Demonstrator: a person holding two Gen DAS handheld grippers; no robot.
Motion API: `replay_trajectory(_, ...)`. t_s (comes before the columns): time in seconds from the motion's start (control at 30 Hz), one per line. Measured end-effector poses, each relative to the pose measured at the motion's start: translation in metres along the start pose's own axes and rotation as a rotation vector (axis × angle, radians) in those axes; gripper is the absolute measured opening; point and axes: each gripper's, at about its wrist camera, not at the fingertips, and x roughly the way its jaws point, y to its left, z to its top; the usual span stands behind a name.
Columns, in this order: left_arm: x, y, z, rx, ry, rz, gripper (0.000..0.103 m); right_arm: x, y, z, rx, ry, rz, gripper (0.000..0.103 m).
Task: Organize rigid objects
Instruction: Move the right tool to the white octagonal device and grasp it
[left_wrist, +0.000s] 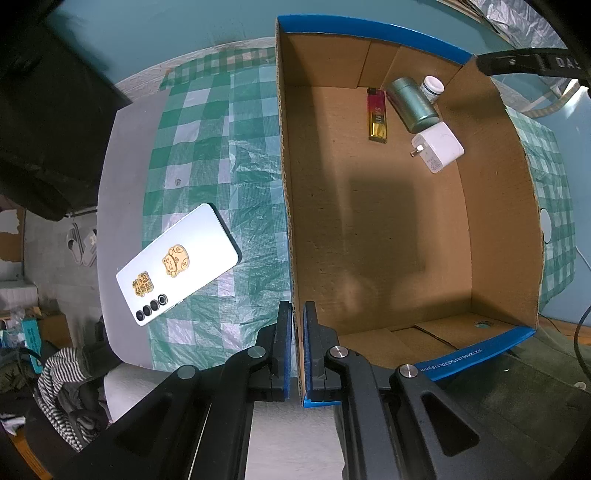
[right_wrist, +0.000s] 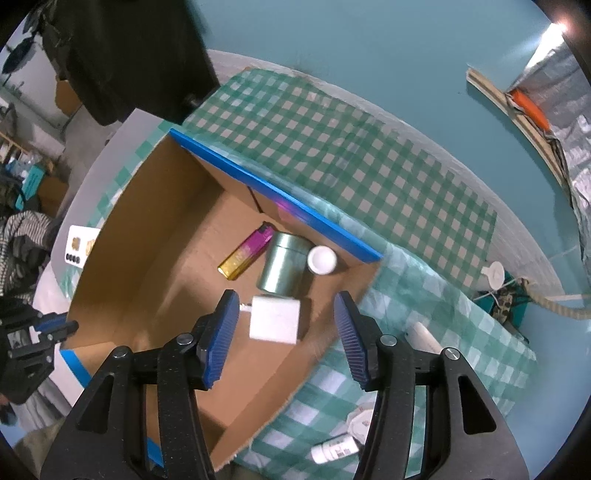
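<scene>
Cardboard box (left_wrist: 406, 229) on the checked cloth (left_wrist: 207, 166) of your worktop holds a lighter (left_wrist: 377, 116), a green tin (left_wrist: 412, 103), a small white jar (left_wrist: 433, 88) and a white charger (left_wrist: 437, 147), all close together near one corner. Your left hand-held gripper (left_wrist: 294, 325) is clamped on the box wall, while your right hand-held gripper (right_wrist: 284, 321) hangs above the charger with its jaws apart and nothing between the pads. Outside the box, a white phone (left_wrist: 177, 264) lies on the cloth beside the wall, and small white bottles (right_wrist: 334, 448) lie near the other side.
</scene>
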Motion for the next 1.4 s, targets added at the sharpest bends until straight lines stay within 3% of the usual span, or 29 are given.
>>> replay_trajectory(0.27,0.000,0.001,0.000,0.001,-0.001,0.001,0.005,-0.012,-0.024,-0.015,0.023,-0.004,-0.030,0.054)
replay_trajectory(0.67,-0.002,0.002,0.000,0.004,0.000,0.002,0.006,-0.010,-0.078,-0.061,0.176,0.054,-0.024,0.055)
replay_trajectory(0.97,-0.002,0.000,0.001,0.011,0.002,0.002,0.006,0.011,-0.107,-0.101,0.284,0.130,-0.026,0.064)
replay_trajectory(1.4,-0.002,-0.002,0.002,0.012,0.003,0.004,0.007,0.065,-0.138,-0.139,0.494,0.240,0.006,0.068)
